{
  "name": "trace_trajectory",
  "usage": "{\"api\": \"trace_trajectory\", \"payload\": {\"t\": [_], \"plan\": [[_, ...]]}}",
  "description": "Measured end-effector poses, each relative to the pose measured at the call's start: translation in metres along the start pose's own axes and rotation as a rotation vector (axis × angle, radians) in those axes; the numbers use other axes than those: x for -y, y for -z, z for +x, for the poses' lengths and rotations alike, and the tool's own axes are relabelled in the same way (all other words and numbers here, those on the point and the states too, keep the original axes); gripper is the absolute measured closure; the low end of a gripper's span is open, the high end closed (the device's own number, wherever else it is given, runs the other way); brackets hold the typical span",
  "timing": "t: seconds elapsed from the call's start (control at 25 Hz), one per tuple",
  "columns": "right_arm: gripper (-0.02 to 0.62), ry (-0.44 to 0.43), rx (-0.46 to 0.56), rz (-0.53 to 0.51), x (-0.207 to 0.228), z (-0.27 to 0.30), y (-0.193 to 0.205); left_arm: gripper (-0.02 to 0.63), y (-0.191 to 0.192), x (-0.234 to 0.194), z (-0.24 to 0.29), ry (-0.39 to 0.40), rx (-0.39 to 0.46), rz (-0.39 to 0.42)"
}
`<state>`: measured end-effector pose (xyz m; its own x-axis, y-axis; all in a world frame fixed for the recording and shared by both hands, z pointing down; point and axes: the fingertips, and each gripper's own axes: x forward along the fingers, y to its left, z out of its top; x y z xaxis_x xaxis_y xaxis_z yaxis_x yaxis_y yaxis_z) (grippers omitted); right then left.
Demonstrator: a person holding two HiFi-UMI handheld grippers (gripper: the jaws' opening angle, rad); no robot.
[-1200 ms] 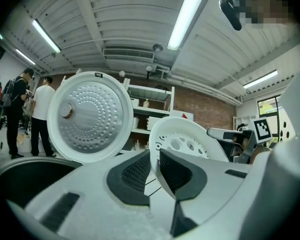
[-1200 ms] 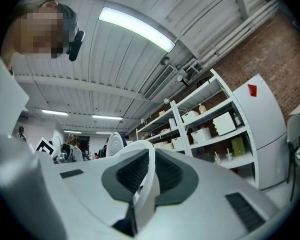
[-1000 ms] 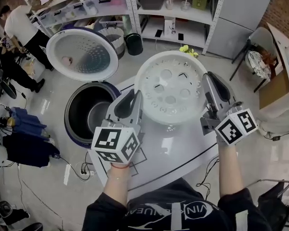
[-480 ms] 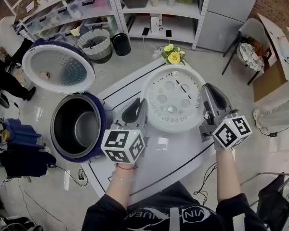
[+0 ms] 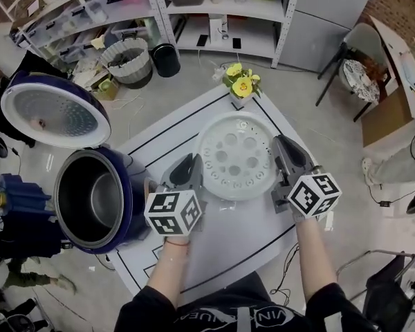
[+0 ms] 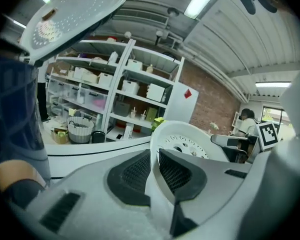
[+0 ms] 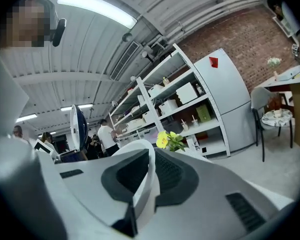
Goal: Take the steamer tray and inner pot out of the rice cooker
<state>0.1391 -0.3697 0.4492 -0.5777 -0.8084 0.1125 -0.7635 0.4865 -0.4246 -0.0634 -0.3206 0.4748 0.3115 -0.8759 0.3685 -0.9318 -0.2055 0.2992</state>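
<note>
The white steamer tray [image 5: 235,156], round with several holes, hangs low over the white table [image 5: 221,241], held by its rim from both sides. My left gripper [image 5: 195,166] is shut on the tray's left rim [image 6: 152,164]. My right gripper [image 5: 278,151] is shut on its right rim [image 7: 142,189]. The dark blue rice cooker [image 5: 90,198] stands at the table's left edge with its lid [image 5: 52,113] swung up. The metal inner pot [image 5: 100,203] sits inside it.
A small vase of yellow flowers [image 5: 238,85] stands at the table's far corner, just beyond the tray. Shelving [image 5: 214,5] with boxes and a basket [image 5: 128,61] lines the back. A person [image 5: 0,47] stands at the far left.
Both grippers have carried the steamer tray down and toward the table's middle, away from the cooker. The tray now sits much lower, close to the tabletop.
</note>
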Motion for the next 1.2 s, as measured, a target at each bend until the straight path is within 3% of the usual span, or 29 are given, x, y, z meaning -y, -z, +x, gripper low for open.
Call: {"api": "trace_trajectory", "payload": {"t": [0.36,0.96,1.2], "plan": [[0.558,0.070,-0.104,0.068,0.034,0.037,0.047,0.557,0.026,-0.032,0.039,-0.053,-0.032,-0.129],[0.552,0.128,-0.295,0.046,0.066,0.067,0.091,0.558,0.046,-0.052,0.075,-0.088,-0.111,-0.145],[0.548,0.129,-0.311,0.032,0.067,0.073,0.096,0.558,0.051,-0.058,0.082,-0.096,-0.135,-0.135]]}}
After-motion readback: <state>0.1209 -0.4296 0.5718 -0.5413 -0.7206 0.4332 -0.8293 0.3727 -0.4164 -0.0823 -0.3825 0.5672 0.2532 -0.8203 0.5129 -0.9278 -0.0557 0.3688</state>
